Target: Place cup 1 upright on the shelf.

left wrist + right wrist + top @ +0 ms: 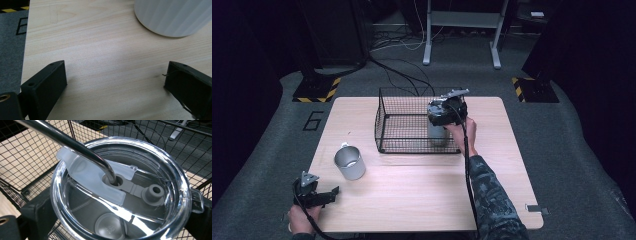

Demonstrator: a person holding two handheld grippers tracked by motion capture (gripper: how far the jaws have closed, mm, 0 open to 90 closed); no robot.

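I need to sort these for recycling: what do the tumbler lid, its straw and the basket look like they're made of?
Lid: clear glossy plastic, seemingly; you see through it. Straw: polished metal, with mirror-like highlights. Basket: thin black wire mesh, probably coated.

A light wooden table (422, 195) is standing on grey carpet, its pale grain showing across most of its top. A black wire basket (404, 122) is sitting on the far middle of it, and a metal cup (349, 162) is standing upright nearer the front left, well apart from the basket.
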